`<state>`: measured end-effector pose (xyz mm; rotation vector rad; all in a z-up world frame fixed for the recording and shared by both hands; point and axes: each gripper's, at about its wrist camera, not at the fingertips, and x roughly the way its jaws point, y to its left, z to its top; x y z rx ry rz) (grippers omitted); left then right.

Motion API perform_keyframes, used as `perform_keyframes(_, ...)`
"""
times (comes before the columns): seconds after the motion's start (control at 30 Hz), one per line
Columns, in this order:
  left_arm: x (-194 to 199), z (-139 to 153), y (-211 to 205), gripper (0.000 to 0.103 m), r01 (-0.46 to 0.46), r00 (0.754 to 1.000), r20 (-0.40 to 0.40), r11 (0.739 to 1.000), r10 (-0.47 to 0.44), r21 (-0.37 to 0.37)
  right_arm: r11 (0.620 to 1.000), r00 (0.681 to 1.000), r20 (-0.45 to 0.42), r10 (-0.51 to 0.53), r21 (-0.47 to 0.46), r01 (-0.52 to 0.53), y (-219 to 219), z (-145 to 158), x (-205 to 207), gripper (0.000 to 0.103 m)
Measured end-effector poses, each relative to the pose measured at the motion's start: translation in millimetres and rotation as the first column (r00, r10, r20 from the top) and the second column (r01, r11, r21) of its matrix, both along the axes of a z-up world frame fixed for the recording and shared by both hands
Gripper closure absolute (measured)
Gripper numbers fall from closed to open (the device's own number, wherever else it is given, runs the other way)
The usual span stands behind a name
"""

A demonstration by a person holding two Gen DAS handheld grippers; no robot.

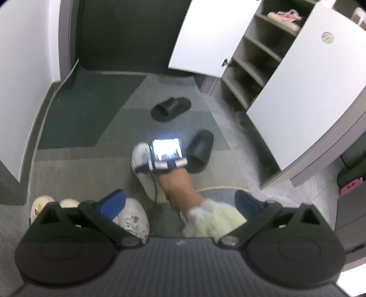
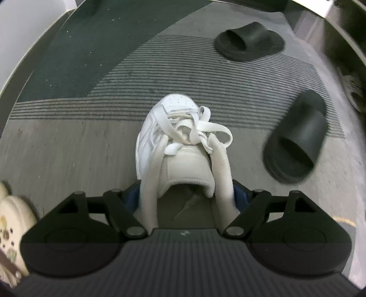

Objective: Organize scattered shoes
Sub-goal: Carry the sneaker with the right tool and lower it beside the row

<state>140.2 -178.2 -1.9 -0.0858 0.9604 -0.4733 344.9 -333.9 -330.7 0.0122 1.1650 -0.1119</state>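
Right tool point(image 2: 186, 196): its two blue pads sit at either side of the heel collar of a white sneaker point(image 2: 178, 137); the pads look to be against the collar, but the shoe hides the contact, so a firm hold cannot be confirmed.
White sneaker: toe pointing away from the tool, laces loose over the tongue, on the striped grey carpet point(image 2: 68, 148).
Left tool point(image 1: 180, 201): jaws spread wide, nothing between the pads, hanging above the floor.
In front of the left tool: the person's forearm point(image 1: 176, 182) in a pale fuzzy sleeve point(image 1: 217, 219) crosses its view, reaching to the right tool on the sneaker point(image 1: 141, 169).
Near slide point(image 2: 297, 137): black, just right of the sneaker, apart from it.
Far slide point(image 2: 249, 42): black, further off toward the cabinet.
Dark mat point(image 2: 91, 41): left of the far slide, by the wall.
Cream shoes point(image 1: 55, 205): at the lower left of the left view, beside another white sneaker point(image 1: 135, 219).
Shoe cabinet point(image 1: 251, 59): both white doors swung open; one pale shoe with pink trim point(image 1: 286, 17) on an upper shelf.
Right door point(image 1: 304, 91): stands out over the floor near the slides.
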Motion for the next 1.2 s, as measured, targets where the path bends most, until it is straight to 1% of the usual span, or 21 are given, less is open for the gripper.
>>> perform_keyframes(0.1, -15.6, 11.8, 4.5, 0.0, -0.001, 0.999, 0.038, 1.0, 0.002, -0.018, 0.999, 0.999, 0.025, -0.03, 0.034, 0.029, -5.7, 12.3, -35.2, 0.021)
perform_keyframes(0.13, -17.9, 13.7, 4.5, 0.0, 0.0, 0.999, 0.044, 1.0, 0.001, -0.019, 0.998, 0.999, 0.032, -0.044, 0.045, 0.042, -7.4, 15.6, -53.3, 0.021)
perform_keyframes(0.17, -26.1, 18.1, 4.9, 0.0, 0.006, 0.998, 0.069, 1.0, -0.004, -0.024, 0.997, 0.998, 0.039, -0.058, 0.057, 0.055, -9.1, 18.9, -71.9, 0.021)
perform_keyframes(0.2, -29.0, 19.5, 4.5, 0.0, 0.009, 0.997, 0.076, 1.0, -0.007, -0.023, 0.996, 0.997, 0.04, -0.064, 0.062, 0.062, -9.6, 18.8, -79.8, 0.021)
perform_keyframes(0.37, -45.9, 22.8, 0.4, 0.0, 0.04, 0.996, 0.085, 0.999, -0.038, -0.022, 0.989, 0.993, 0.038, -0.116, 0.098, 0.112, -8.2, 15.0, -151.7, 0.021)
perform_keyframes(0.4, -47.8, 22.9, -0.4, 0.0, 0.042, 0.995, 0.092, 0.999, -0.04, -0.019, 0.988, 0.992, 0.035, -0.121, 0.097, 0.117, -5.5, 11.6, -160.6, 0.021)
perform_keyframes(0.5, -53.7, 21.3, -7.6, 0.0, 0.032, 0.988, 0.148, 0.999, -0.037, 0.037, 0.987, 0.99, 0.026, -0.135, 0.094, 0.132, 2.8, 0.8, -186.7, 0.021)
perform_keyframes(0.63, -50.4, 11.8, -9.7, 0.0, 0.003, 0.99, 0.142, 0.996, -0.015, 0.084, 0.987, 0.987, 0.045, -0.152, 0.067, 0.149, 16.8, -11.9, -211.1, 0.021)
perform_keyframes(0.7, -48.2, 9.7, -8.3, 0.0, -0.011, 0.99, 0.141, 0.995, -0.003, 0.095, 0.986, 0.984, 0.071, -0.162, 0.059, 0.158, 21.0, -17.9, -221.9, 0.021)
perform_keyframes(0.73, -44.7, 7.5, -7.3, 0.0, -0.034, 0.989, 0.147, 0.993, 0.017, 0.113, 0.985, 0.982, 0.085, -0.167, 0.06, 0.162, 22.2, -21.0, -226.5, 0.021)
perform_keyframes(0.83, -40.6, 5.4, -4.2, 0.0, -0.057, 0.987, 0.154, 0.99, 0.037, 0.132, 0.986, 0.981, 0.109, -0.162, 0.063, 0.156, 21.7, -24.0, -234.5, 0.02)
perform_keyframes(0.9, -37.5, 3.5, -1.2, 0.0, -0.069, 0.988, 0.15, 0.988, 0.047, 0.141, 0.99, 0.982, 0.125, -0.142, 0.04, 0.138, 23.7, -28.1, -242.0, 0.02)
perform_keyframes(0.97, -35.1, 0.7, 2.4, 0.0, -0.076, 0.99, 0.133, 0.986, 0.056, 0.148, 0.99, 0.98, 0.138, -0.142, 0.043, 0.138, 22.9, -31.8, -246.7, 0.02)
perform_keyframes(1.07, -33.1, -1.4, 6.7, 0.0, -0.075, 0.991, 0.119, 0.985, 0.057, 0.153, 0.981, 0.973, 0.14, -0.183, 0.097, 0.17, 17.3, -38.1, -256.5, 0.02)
perform_keyframes(1.2, -32.3, -1.7, 8.1, 0.0, -0.072, 0.991, 0.126, 0.985, 0.052, 0.157, 0.979, 0.975, 0.127, -0.183, 0.118, 0.169, 16.8, -42.0, -262.0, 0.017)
